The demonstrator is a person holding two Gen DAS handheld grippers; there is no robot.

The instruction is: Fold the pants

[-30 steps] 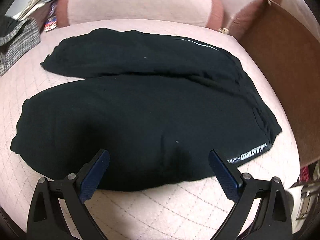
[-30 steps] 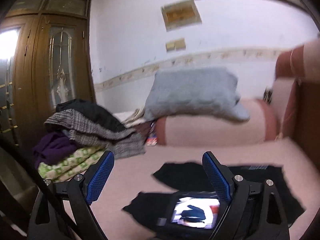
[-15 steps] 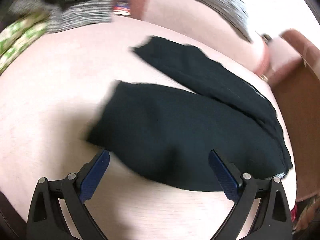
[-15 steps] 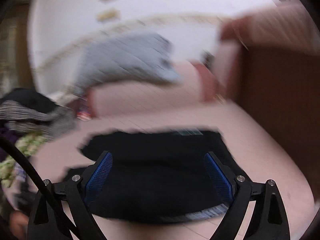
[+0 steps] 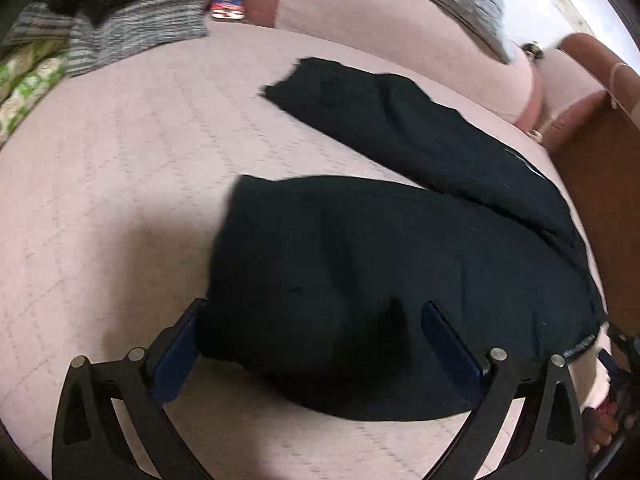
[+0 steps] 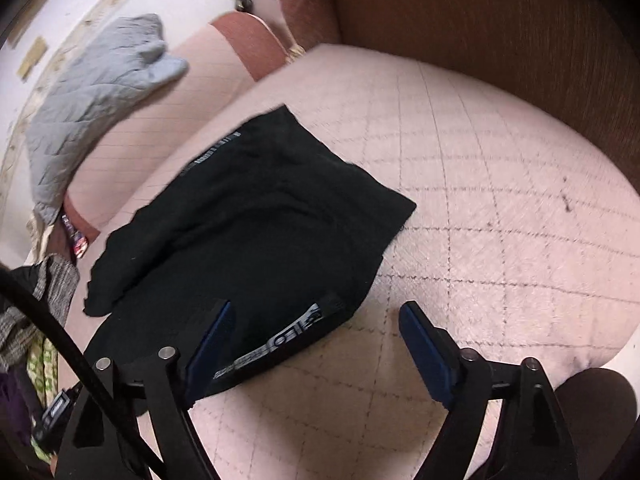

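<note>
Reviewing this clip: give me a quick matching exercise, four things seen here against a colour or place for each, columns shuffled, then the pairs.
Things:
1. pants
2. quilted blanket
3. striped knit garment
4. sofa seat

Descriptions:
A. grey, draped over the sofa back
B. black, spread flat, two legs apart
C. pink with a diamond stitch pattern
D. grey and dark stripes, on the clothes pile at the seat's far end

Pairs: 1-B, 2-A, 3-D, 4-C

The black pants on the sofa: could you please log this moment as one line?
black pants: spread flat, unfolded | left gripper: jaws open over leg end | right gripper: jaws closing near waistband, nothing gripped
</note>
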